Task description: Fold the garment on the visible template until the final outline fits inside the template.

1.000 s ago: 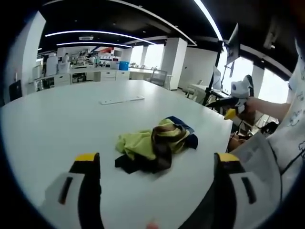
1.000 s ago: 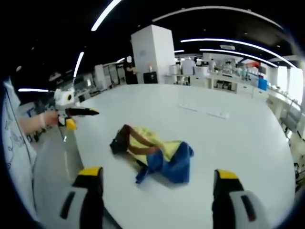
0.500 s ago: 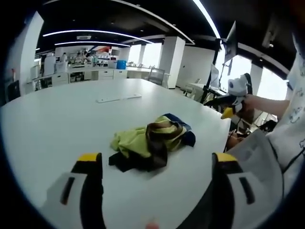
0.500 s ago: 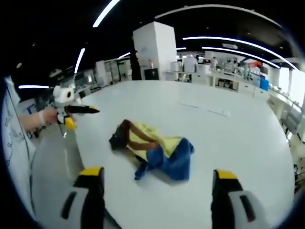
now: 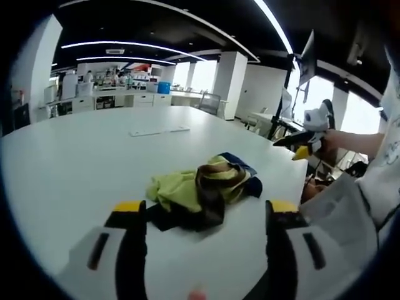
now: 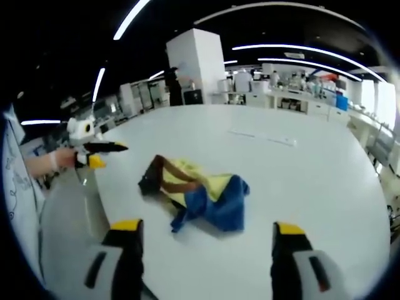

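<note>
A crumpled garment (image 5: 199, 189), yellow-green, brown, dark and blue, lies in a heap on the white table (image 5: 75, 162), near its edge. My left gripper (image 5: 206, 207) is open just short of the heap, its yellow-tipped jaws wide apart with nothing between them. In the right gripper view the same garment (image 6: 199, 190) shows its blue part nearest, and my right gripper (image 6: 207, 227) stands open a little back from it, holding nothing. Each gripper also appears in the other's view, held off the table's edge: the right gripper (image 5: 304, 139) and the left gripper (image 6: 94, 149).
A thin white flat strip (image 5: 159, 132) lies further out on the table, also seen as the strip (image 6: 262, 137). The table edge (image 6: 99, 199) runs close to the garment, with floor beyond. A person's sleeve (image 5: 369, 187) is at the right. Benches and pillars stand far behind.
The jaws of both grippers stand a little closer together than before, the left more so. The garment has kept its shape and place; both views have shifted only slightly.
</note>
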`<state>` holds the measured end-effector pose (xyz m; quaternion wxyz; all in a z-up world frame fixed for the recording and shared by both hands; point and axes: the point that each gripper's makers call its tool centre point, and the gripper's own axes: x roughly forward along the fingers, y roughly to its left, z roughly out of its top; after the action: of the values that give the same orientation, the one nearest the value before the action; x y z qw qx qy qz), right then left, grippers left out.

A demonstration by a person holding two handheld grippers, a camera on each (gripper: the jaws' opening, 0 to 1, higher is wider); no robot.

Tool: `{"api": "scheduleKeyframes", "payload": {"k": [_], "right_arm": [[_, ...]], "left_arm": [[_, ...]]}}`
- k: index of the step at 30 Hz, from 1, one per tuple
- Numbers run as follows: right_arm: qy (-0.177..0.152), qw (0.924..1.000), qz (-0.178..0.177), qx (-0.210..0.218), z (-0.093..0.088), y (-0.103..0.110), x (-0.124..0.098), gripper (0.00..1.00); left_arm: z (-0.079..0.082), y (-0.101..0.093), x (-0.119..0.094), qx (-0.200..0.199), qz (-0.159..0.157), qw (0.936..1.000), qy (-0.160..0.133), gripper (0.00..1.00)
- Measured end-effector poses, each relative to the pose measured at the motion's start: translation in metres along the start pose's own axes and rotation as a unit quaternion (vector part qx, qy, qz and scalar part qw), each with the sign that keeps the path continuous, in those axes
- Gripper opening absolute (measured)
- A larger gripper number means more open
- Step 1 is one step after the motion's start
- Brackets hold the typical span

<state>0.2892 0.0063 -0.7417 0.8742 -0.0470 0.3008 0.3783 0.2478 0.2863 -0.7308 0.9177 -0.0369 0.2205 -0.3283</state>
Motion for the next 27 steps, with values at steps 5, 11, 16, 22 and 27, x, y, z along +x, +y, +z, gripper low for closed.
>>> {"api": "scheduleKeyframes", "payload": {"k": [5,11,16,22,27], "right_arm": [[0.002,1.0000,0.000,-0.006,0.002,-0.004,0.005,0.83],[-0.002,1.0000,0.003,-0.001,0.006,-0.008,0.009,0.72],[-0.015,0.9995,0.009,0.025,0.007,-0.009,0.018,0.68],[-0.003,0.9997,0.008,0.023,0.000,-0.010,0.022,0.67],[0.008,0.9997,0.006,0.023,-0.004,-0.016,0.027,0.66]], "left_arm": [[-0.004,-0.004,0.003,0.002,-0.007,0.9999,0.009,0.71],[-0.003,0.000,0.004,-0.003,0.002,1.0000,0.003,0.66],[-0.003,-0.001,0.009,-0.006,0.002,1.0000,-0.004,0.61],[-0.012,0.002,0.017,0.009,0.004,0.9999,0.011,0.58],[-0.015,0.002,0.025,0.012,0.003,0.9998,0.019,0.57]]}}
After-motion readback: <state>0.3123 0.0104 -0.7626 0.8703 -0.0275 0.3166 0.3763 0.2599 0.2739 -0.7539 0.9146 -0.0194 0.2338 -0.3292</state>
